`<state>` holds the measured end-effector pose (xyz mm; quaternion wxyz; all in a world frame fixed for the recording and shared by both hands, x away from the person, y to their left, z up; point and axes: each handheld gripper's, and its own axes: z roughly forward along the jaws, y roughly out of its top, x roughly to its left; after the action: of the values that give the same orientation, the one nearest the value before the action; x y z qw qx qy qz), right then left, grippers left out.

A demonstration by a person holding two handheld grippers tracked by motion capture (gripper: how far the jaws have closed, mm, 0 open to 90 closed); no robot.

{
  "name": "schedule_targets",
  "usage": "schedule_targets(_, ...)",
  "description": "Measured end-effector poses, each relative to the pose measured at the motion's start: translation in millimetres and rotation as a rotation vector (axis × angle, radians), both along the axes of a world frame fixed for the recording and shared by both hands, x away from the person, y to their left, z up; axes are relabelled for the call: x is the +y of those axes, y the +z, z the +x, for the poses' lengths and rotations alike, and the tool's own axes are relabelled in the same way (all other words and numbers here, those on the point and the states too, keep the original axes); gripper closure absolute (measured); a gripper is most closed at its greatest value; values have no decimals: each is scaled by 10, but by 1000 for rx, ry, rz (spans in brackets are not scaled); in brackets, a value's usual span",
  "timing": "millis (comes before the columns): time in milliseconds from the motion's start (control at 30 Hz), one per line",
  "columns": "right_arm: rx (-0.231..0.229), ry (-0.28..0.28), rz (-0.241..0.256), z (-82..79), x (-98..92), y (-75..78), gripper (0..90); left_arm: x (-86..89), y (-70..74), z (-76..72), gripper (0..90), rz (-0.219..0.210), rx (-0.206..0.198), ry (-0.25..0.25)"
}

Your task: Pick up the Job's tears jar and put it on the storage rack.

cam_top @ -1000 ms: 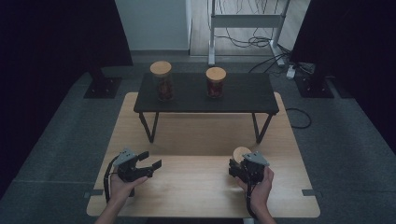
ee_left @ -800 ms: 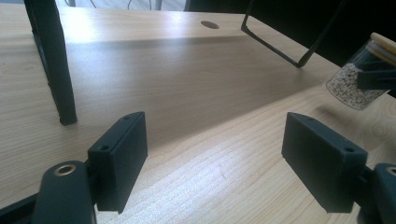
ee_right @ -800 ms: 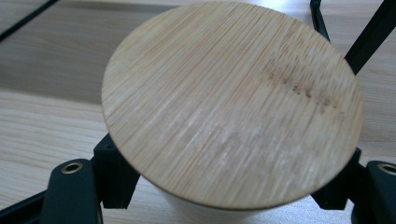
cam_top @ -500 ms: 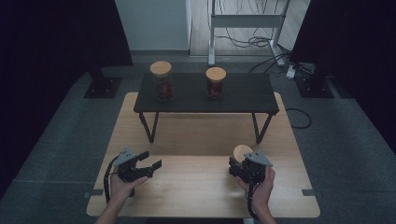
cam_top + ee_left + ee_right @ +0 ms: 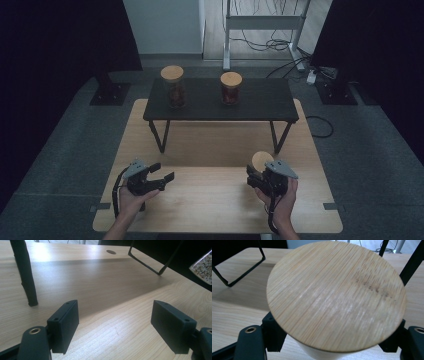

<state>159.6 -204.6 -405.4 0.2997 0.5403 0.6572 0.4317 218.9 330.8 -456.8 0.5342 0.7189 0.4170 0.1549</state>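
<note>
A jar with a round bamboo lid [image 5: 337, 295] stands between the jaws of my right gripper [image 5: 334, 342], which is shut on its pale body just under the lid. From above, that lid [image 5: 262, 160] shows just ahead of the right gripper [image 5: 258, 173] on the near right of the wooden table [image 5: 210, 145]. My left gripper [image 5: 162, 171] rests low at the near left, open, with bare wood between its jaws [image 5: 115, 325]. The edge of a grain-filled glass jar [image 5: 203, 263] shows at the far right of the left gripper view.
A low black bench [image 5: 260, 102] stands across the far half of the table on thin metal legs [image 5: 23, 272]. Two more bamboo-lidded jars sit on it, one left [image 5: 172, 87] and one at the centre [image 5: 231, 89]. Grey floor surrounds the table.
</note>
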Motion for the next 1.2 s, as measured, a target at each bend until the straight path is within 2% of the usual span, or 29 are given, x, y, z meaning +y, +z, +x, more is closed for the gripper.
schedule_targets(533, -46, -3, 23, -53, -69, 122, 252, -12, -17, 3, 229, 3, 11, 5)
schedule_targets(1200, -87, -4, 18, -66, -80, 295, 252, -10, -14, 7, 229, 3, 9, 3)
